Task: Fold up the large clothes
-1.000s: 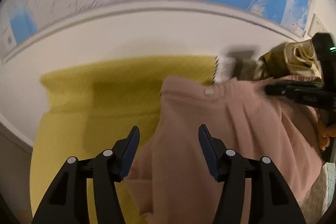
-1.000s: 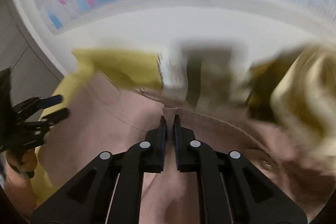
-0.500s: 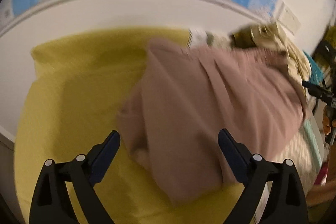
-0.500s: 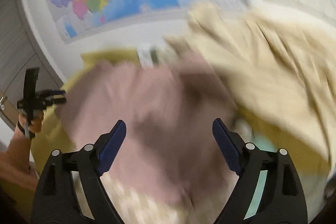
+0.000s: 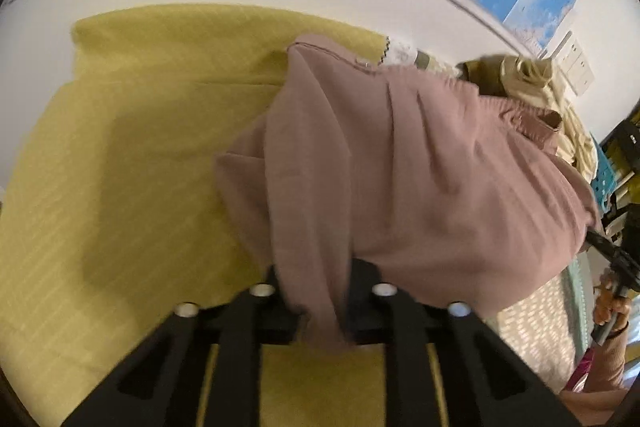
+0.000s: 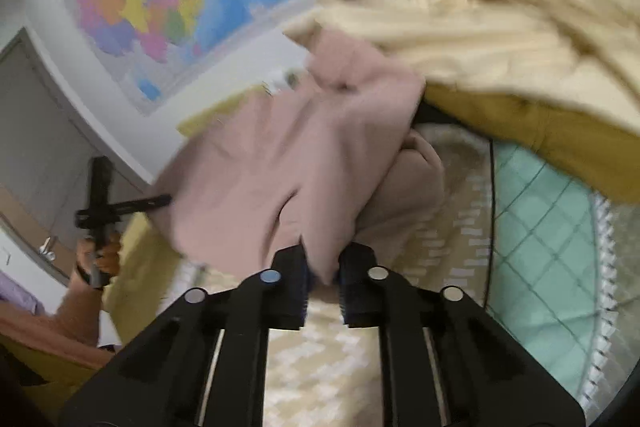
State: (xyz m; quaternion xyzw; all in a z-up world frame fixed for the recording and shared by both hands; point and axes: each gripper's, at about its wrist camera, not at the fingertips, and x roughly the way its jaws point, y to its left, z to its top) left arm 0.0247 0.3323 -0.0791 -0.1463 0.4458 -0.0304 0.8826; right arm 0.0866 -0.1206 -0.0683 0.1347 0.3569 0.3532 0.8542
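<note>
With my left claw (image 5: pixel 316 303) and right claw (image 6: pixel 323 281) each pinched on a near edge of the pink garment (image 5: pixel 420 163), which spreads ahead over the yellow cloth (image 5: pixel 132 155), I should lift both evenly, keeping the hem taut.

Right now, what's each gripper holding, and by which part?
Both hold the pink garment: the left gripper pinches a hanging fold at its near edge, the right gripper a bunched fold at its lower edge.
</note>
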